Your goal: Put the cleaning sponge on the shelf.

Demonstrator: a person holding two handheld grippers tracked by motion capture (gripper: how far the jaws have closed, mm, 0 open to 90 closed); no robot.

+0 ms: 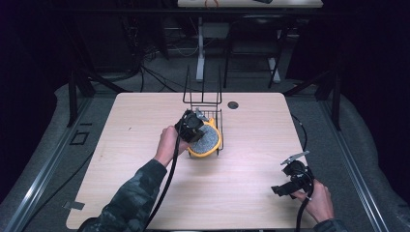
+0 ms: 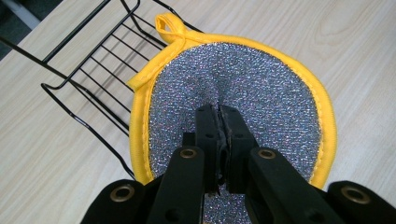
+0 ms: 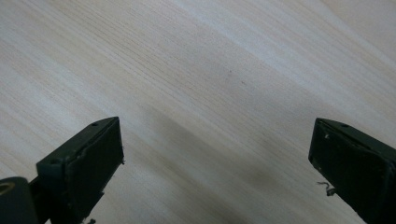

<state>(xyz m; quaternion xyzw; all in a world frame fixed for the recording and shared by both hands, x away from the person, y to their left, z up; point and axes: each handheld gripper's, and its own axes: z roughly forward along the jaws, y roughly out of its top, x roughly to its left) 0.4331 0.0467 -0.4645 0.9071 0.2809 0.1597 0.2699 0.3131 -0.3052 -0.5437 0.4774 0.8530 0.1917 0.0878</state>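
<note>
So the left gripper [image 1: 192, 126] sits right on top of the scouring pad [image 1: 207, 140] in the high view and covers a good chunk of it, plus the pad's near end runs under the gripper body in the left gripper view, so you never get the whole outline. What you can see: one round-ish silver sparkly pad with a yellow border and one little yellow loop [image 2: 169, 26] at its far end. It's lying at the middle of the wooden table [image 1: 135, 125], its far part tucked against the black wire rack [image 1: 205, 104], though I honestly can't tell whether that end rests on the rack's wires or just next to them. The jaws are pinched tight together with a bit of the sparkly fabric bunched between them, so it's gripping the pad near the middle. One rack, with two tall prongs sticking up at the back; its far side is hard to read against the dark floor. The right gripper [image 1: 291, 181] is way off at the near right corner of the table, jaws spread wide with just bare wood between them, holding nothing. Two grippers, two hands, one camo sleeve [image 1: 128, 200] on the left arm, and one small dark round hole [image 1: 233, 105] in the tabletop near the rack. The room behind is too dark to make out.
</note>
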